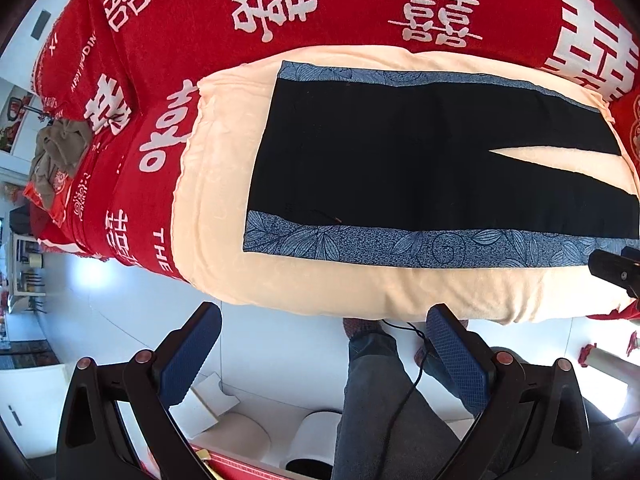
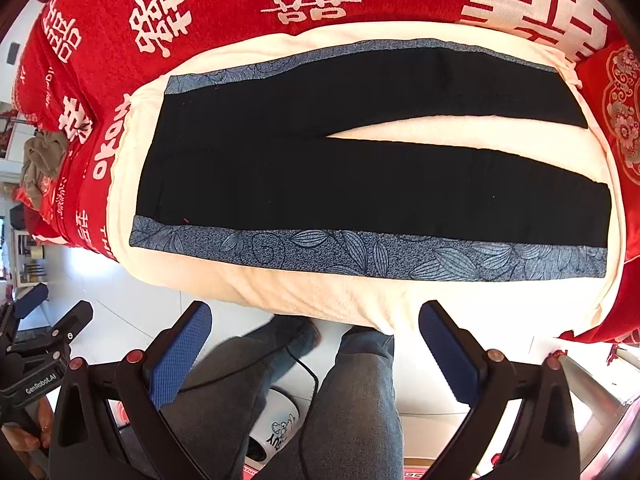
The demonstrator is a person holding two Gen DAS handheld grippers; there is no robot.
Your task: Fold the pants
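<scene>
Black pants [image 1: 400,152] with blue leaf-print side stripes lie flat and unfolded on a cream blanket [image 1: 320,284], waist to the left, legs to the right with a narrow gap between them. They also show in the right wrist view [image 2: 360,184]. My left gripper [image 1: 324,324] is open and empty, held off the bed's near edge above the floor. My right gripper [image 2: 316,320] is open and empty too, just off the blanket's [image 2: 320,296] near edge. The right gripper's tip shows at the right of the left wrist view [image 1: 616,270]; the left gripper shows at the left of the right wrist view [image 2: 36,344].
A red bedspread [image 1: 200,8] with white characters covers the bed behind the blanket. A heap of brown cloth [image 1: 56,152] lies at the far left. The person's legs [image 2: 352,400] in grey jeans and a black cable [image 1: 412,368] are below the grippers. White floor lies to the left.
</scene>
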